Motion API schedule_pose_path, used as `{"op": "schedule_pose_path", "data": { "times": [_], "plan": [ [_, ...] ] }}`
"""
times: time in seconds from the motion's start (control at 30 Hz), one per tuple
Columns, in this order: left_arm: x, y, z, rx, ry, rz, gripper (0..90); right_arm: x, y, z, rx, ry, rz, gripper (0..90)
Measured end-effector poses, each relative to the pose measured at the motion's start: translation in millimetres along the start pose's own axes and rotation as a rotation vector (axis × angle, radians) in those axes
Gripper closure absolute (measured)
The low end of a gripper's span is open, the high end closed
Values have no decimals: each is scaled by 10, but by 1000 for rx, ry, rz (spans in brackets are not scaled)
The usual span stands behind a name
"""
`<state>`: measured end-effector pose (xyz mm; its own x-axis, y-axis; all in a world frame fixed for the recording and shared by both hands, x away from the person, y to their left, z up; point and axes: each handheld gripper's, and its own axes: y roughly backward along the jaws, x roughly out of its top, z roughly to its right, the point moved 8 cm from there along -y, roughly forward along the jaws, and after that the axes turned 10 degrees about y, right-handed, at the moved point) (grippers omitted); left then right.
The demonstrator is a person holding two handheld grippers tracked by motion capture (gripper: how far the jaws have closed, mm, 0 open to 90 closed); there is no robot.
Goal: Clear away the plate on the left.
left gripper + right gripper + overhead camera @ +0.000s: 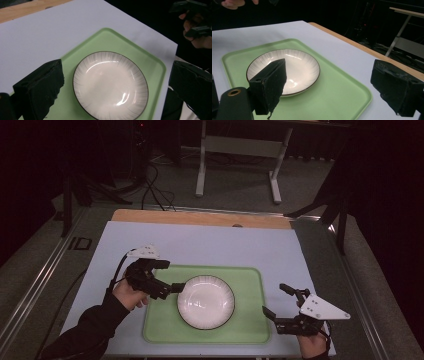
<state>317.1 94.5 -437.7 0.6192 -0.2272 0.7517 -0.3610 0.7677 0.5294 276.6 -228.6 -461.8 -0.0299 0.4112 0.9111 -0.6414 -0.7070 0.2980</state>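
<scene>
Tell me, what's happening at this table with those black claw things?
A person sits at the table holding a two-jaw gripper in each hand. A white plate with a dark rim lies empty on a green tray, which sits on a pale sheet. The left gripper is at the plate's left edge with its jaws spread wide; whether it touches the rim is hard to tell. The right gripper waits open off the tray's right end, holding nothing.

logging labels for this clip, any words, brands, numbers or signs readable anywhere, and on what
None can be read. The white plate, the green tray, the pale sheet on the table and both grippers, left and right, bear no visible lettering.
</scene>
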Motion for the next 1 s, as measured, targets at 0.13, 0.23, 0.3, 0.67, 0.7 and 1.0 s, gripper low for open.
{"op": "schedule_pose_path", "data": {
  "times": [0.13,0.23,0.3,0.67,0.7,1.0],
  "plan": [
    [-98,87,22,10,-7,9,5,7,1,-7,1,-1,0,131],
    [-167,135,35,3,-10,13,5,3,-10,-6,1,1,-3,131],
    [-204,160,41,4,-16,20,5,6,-21,-12,3,6,-6,131],
    [-478,233,91,-4,-62,33,5,16,-38,-12,7,9,-5,131],
    [-507,224,89,-7,-61,26,5,17,-38,-13,7,10,-4,131],
    [-688,116,60,5,-64,46,5,4,-53,-21,10,9,-11,131]
  ]
}}
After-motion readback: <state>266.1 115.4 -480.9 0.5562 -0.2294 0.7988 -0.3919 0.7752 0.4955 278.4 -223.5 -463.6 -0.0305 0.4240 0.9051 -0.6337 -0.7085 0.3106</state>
